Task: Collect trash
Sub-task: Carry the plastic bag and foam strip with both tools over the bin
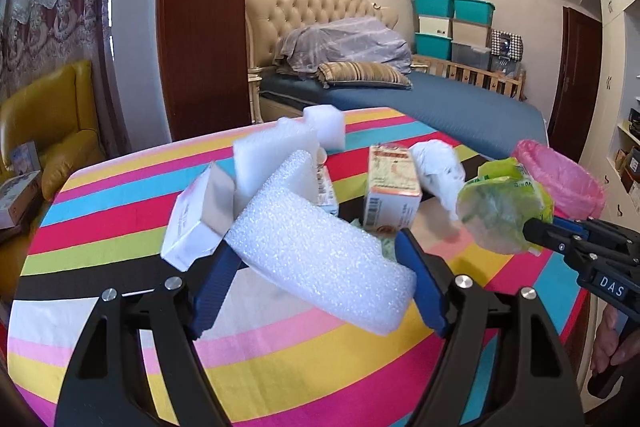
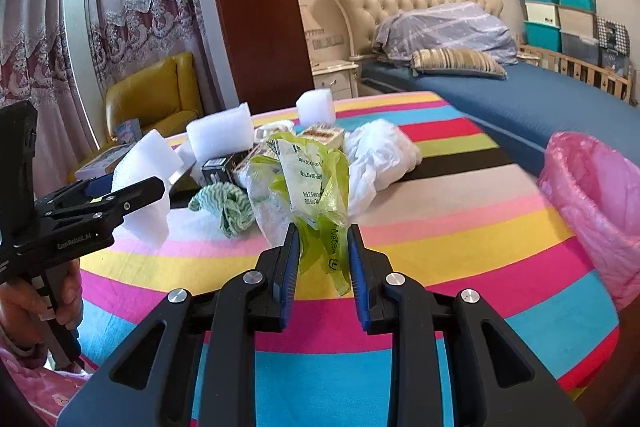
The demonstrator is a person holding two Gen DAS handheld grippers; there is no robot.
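Note:
A long white foam block (image 1: 320, 251) is lifted off the striped table (image 1: 280, 367), with my left gripper (image 1: 316, 247) shut on it, blue pads pressing both sides. My right gripper (image 2: 324, 229) is shut on a crumpled green and clear plastic bag (image 2: 308, 179), held above the cloth. In the left wrist view that bag (image 1: 500, 211) hangs at the right, near the pink-lined bin (image 1: 560, 175). On the table lie more foam pieces (image 1: 276, 151), a white box (image 1: 192, 223), a printed carton (image 1: 392, 187) and a crumpled white bag (image 1: 436, 167).
The pink-lined bin (image 2: 592, 195) stands off the table's right edge. A green-striped cloth (image 2: 224, 205) and a black box (image 2: 218, 167) lie among the trash. A bed (image 2: 540, 95) is behind the table, a yellow armchair (image 2: 160, 95) to the left. A hand (image 2: 64, 303) holds the left gripper.

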